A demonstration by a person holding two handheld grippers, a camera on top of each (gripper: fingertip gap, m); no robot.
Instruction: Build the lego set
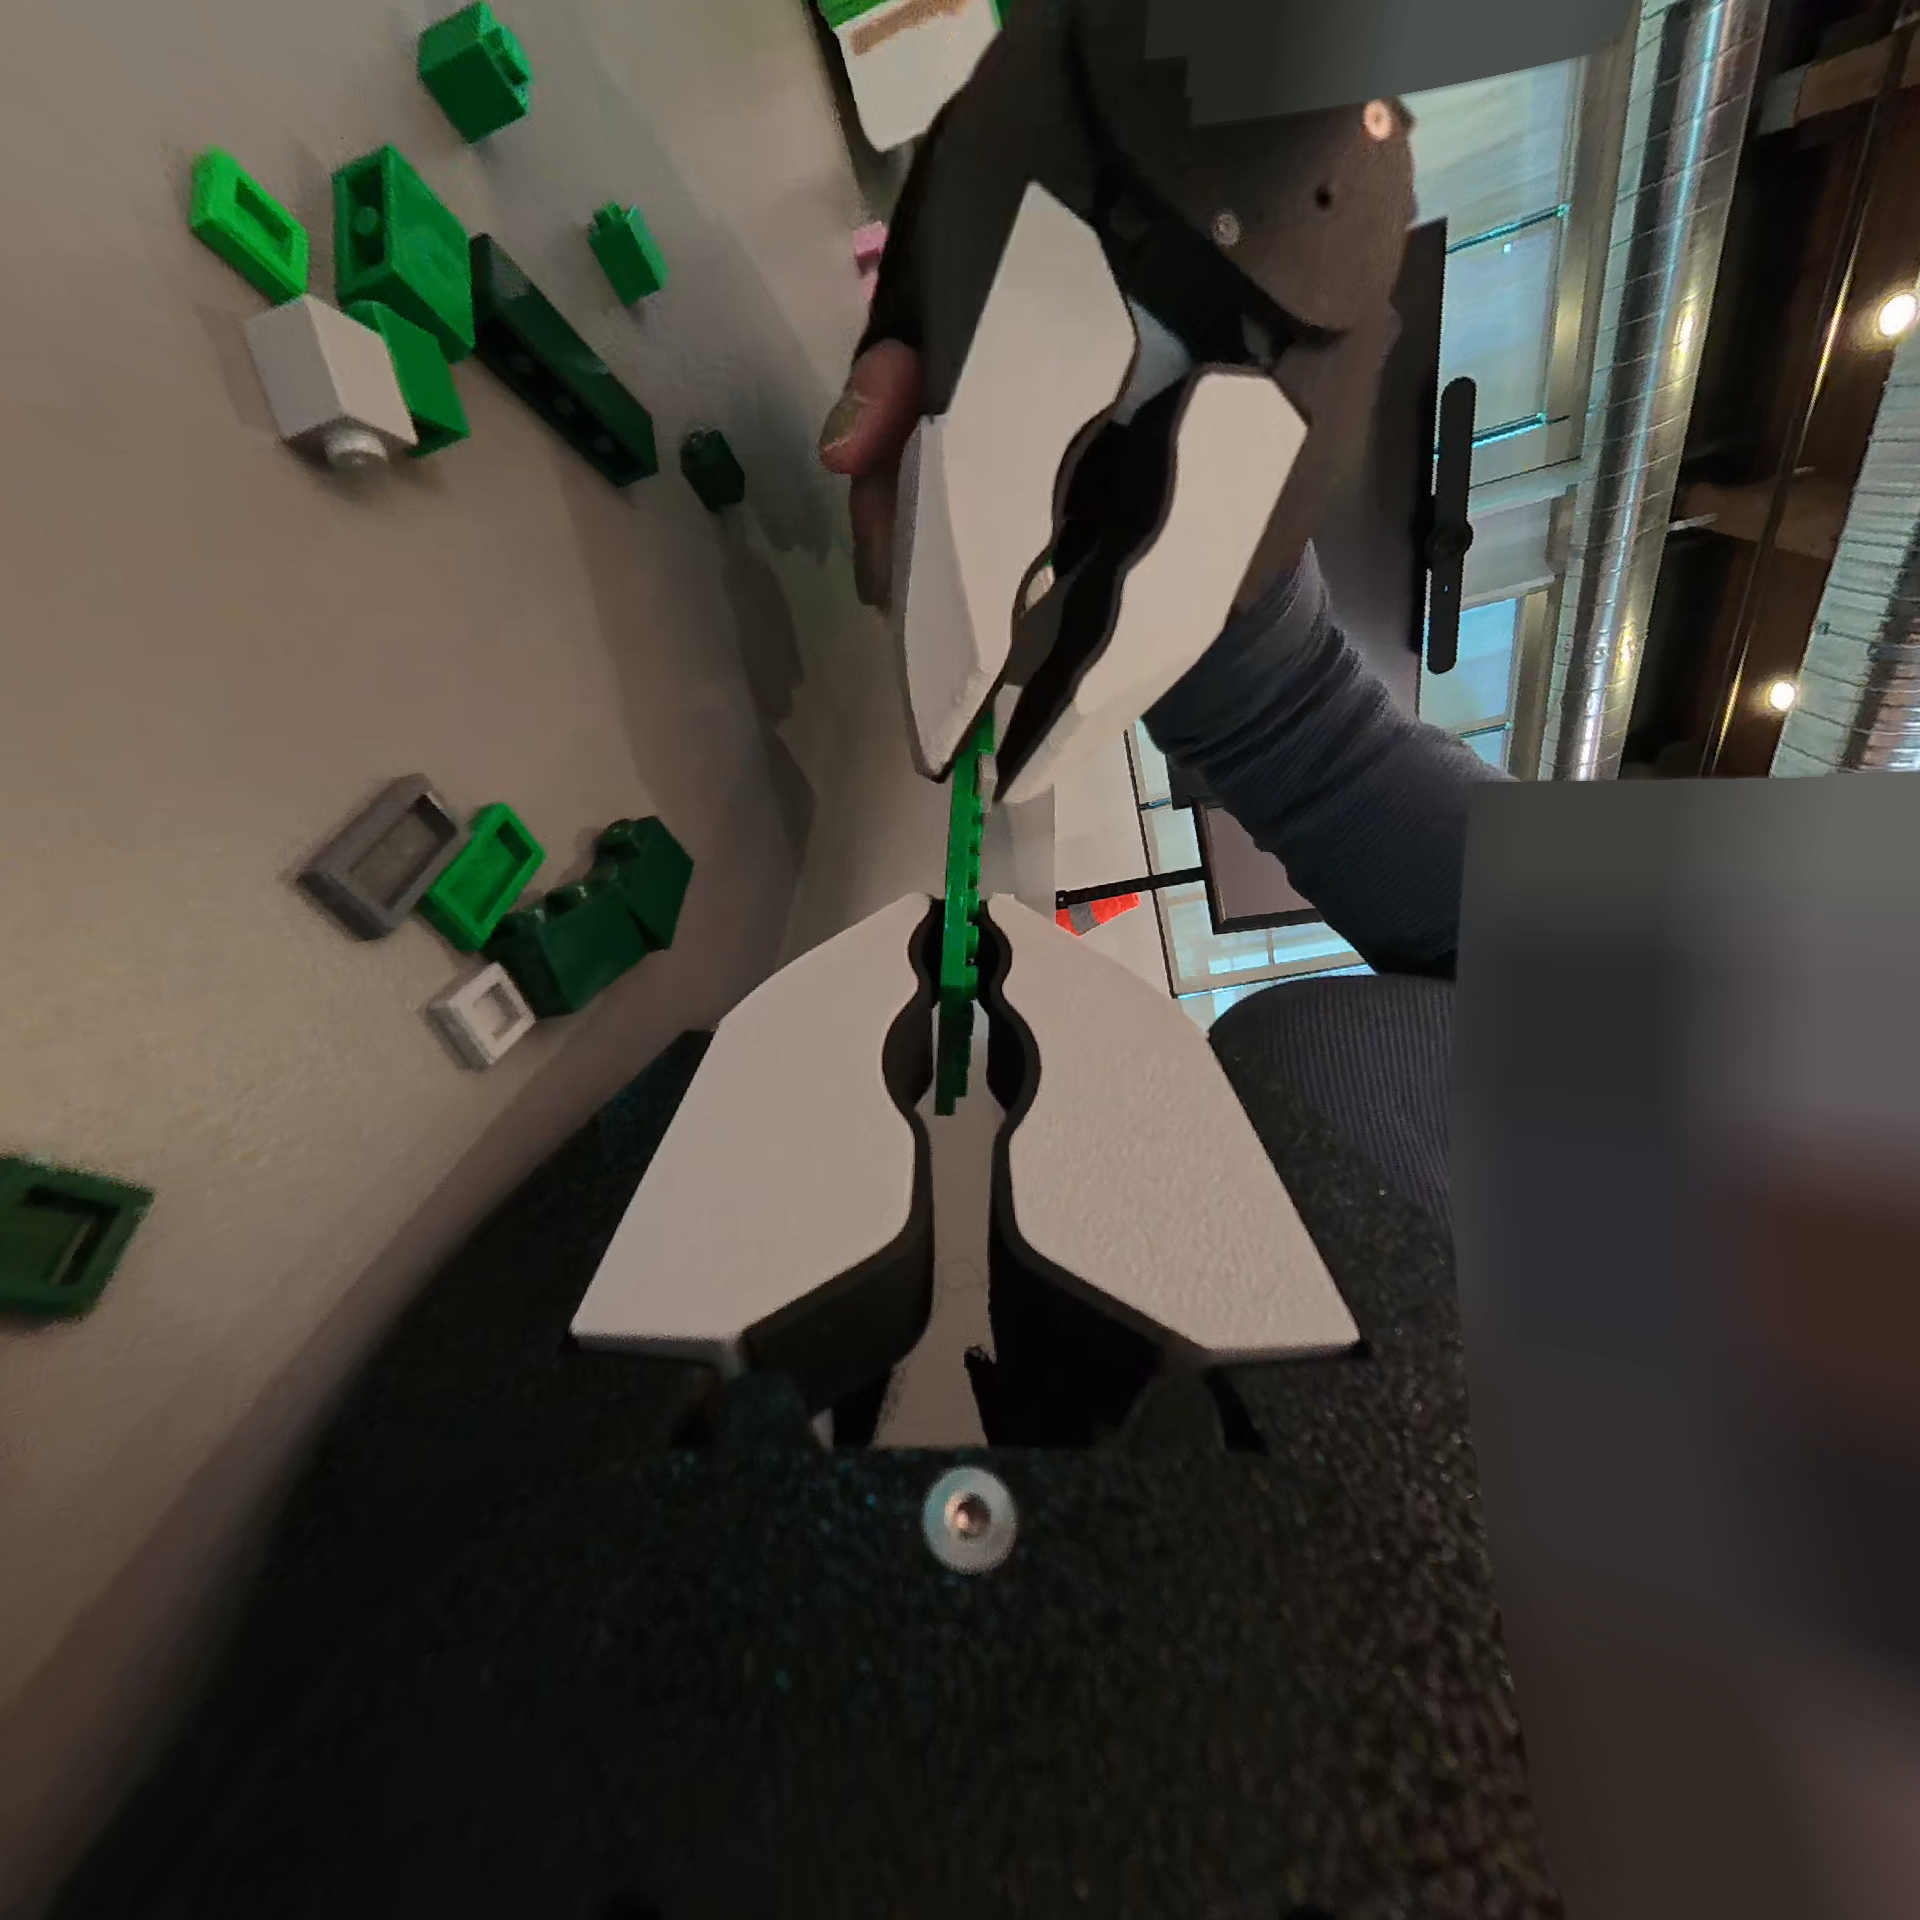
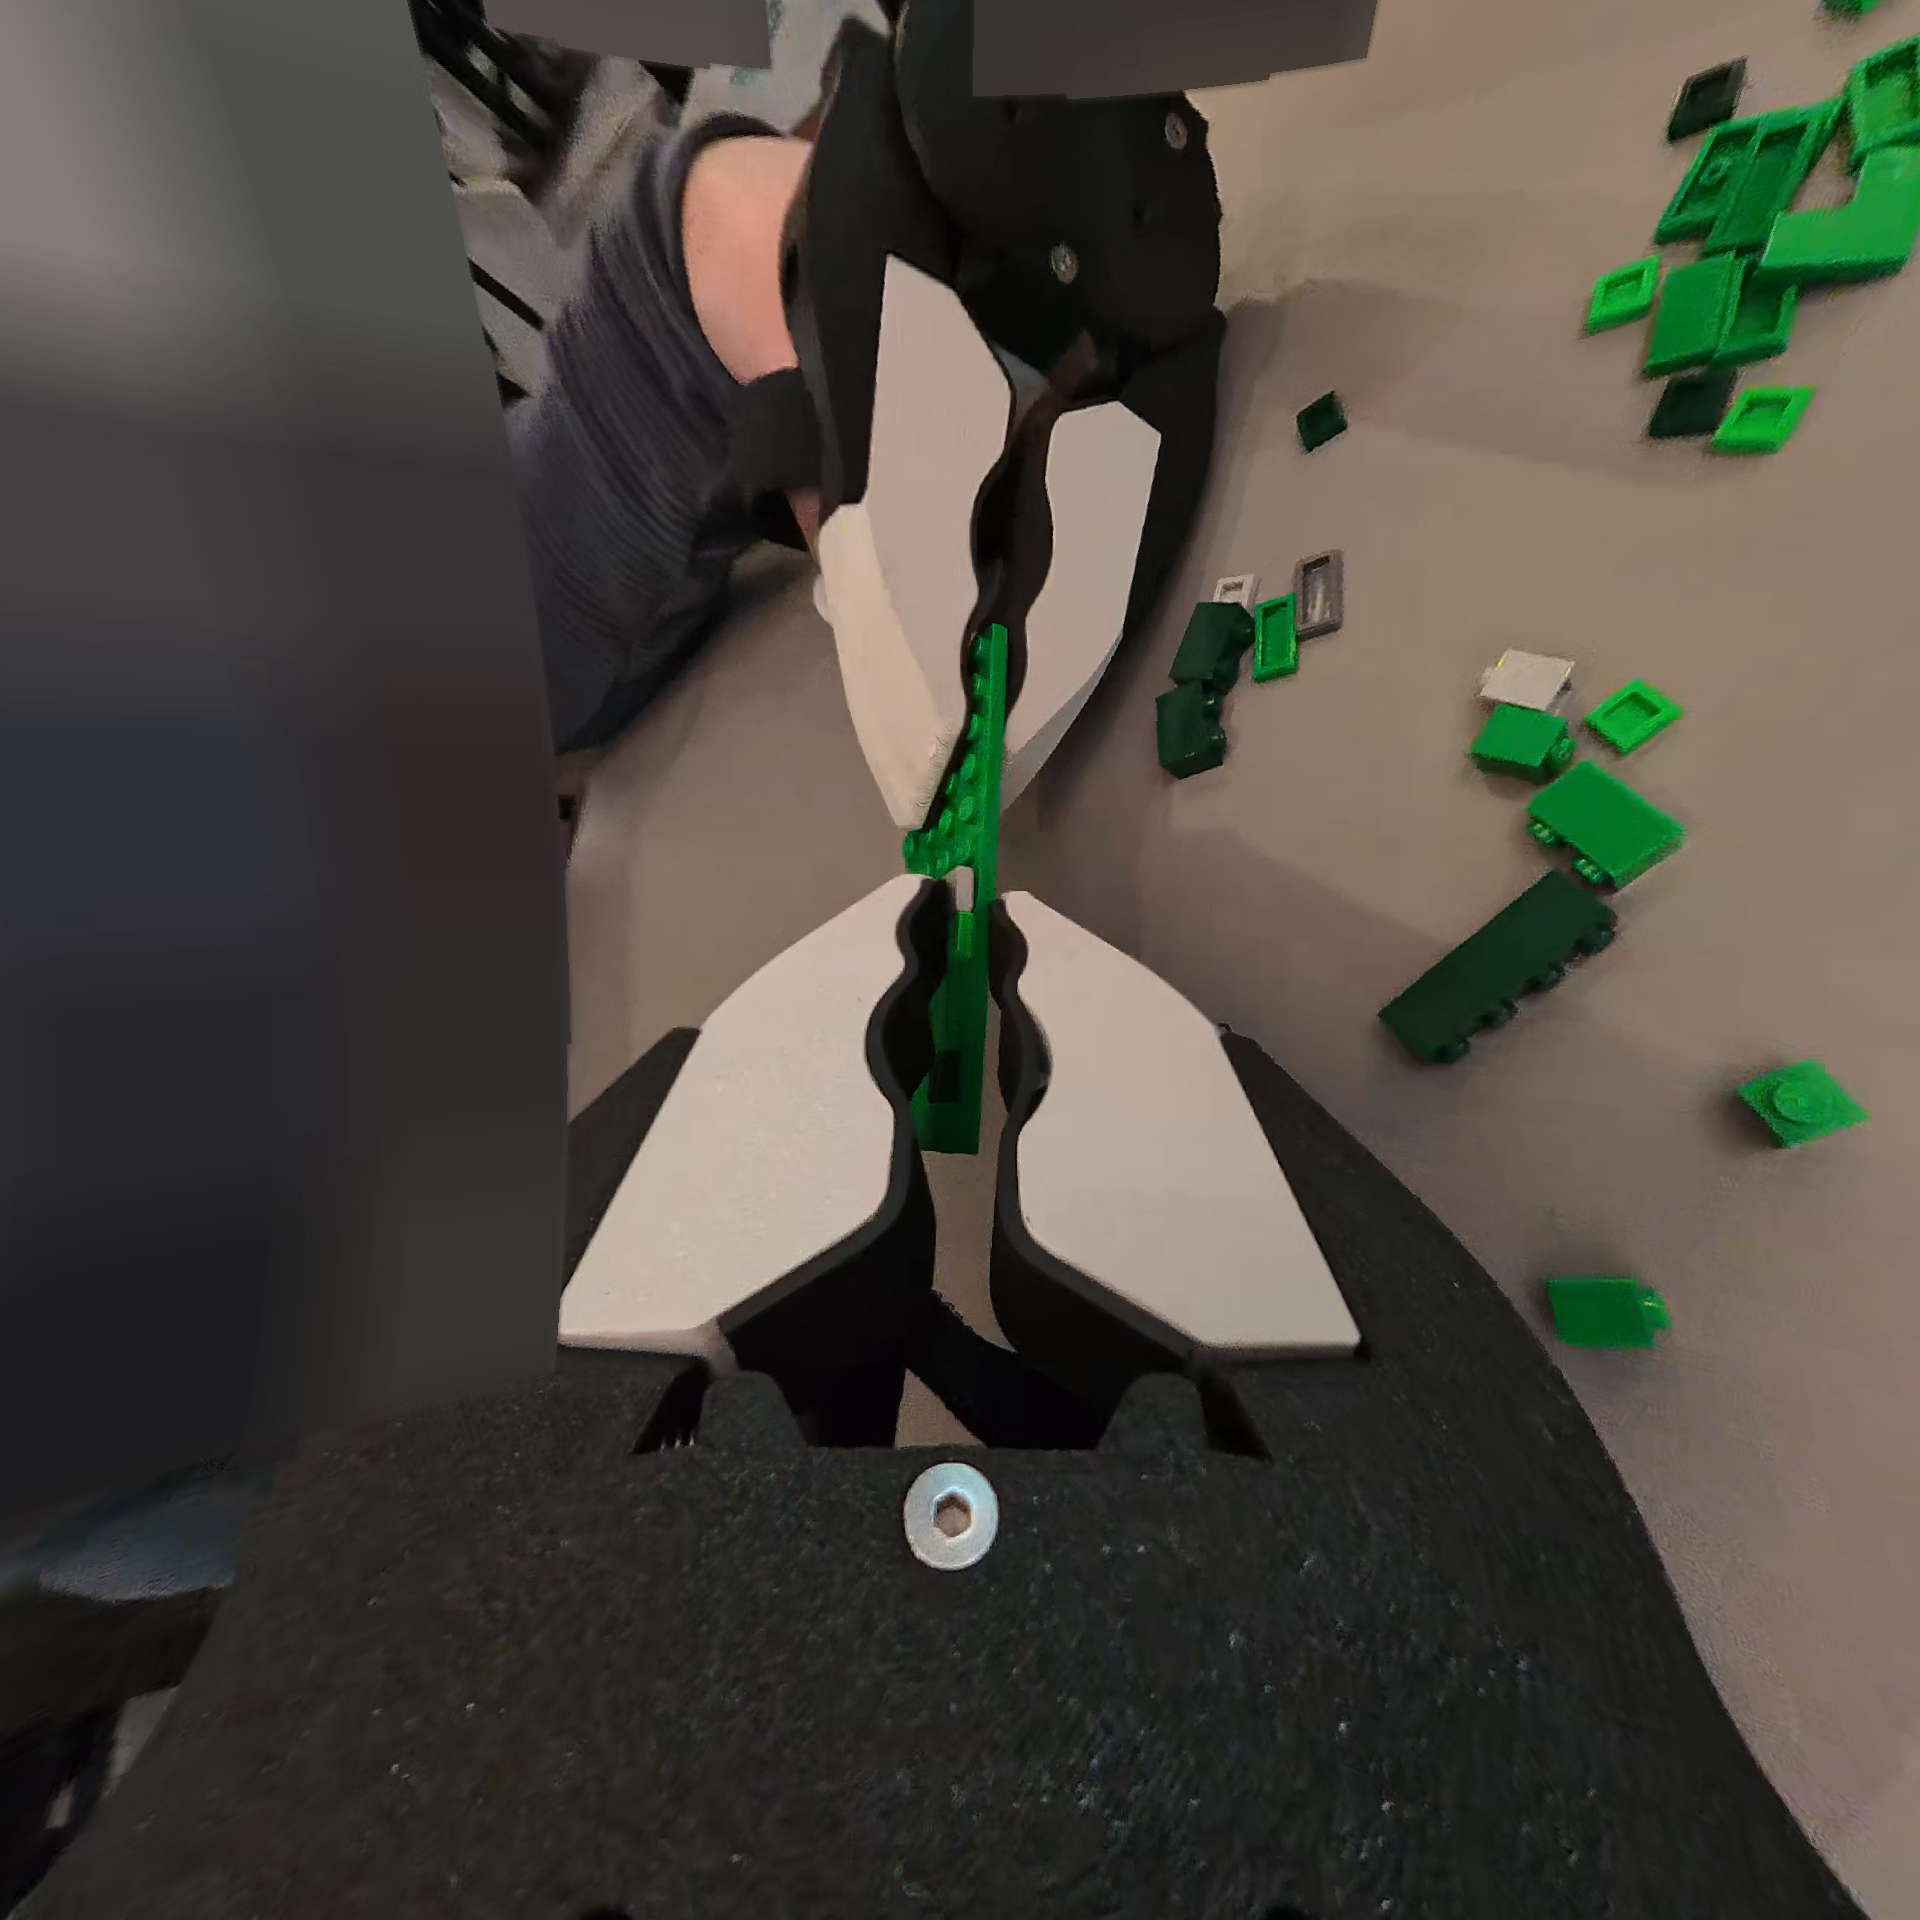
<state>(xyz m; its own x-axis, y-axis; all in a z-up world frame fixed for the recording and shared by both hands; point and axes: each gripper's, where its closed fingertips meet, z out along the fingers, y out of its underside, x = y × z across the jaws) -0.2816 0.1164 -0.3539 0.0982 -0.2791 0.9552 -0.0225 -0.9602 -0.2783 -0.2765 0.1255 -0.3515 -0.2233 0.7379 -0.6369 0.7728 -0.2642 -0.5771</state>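
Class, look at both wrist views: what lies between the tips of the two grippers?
A thin bright green plate bridges them; the left gripper and right gripper each pinch one end. Both views show it.

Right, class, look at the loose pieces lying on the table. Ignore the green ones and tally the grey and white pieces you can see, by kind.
Grey brick: 1
Grey frame tile: 1
White frame tile: 1
Total: 3
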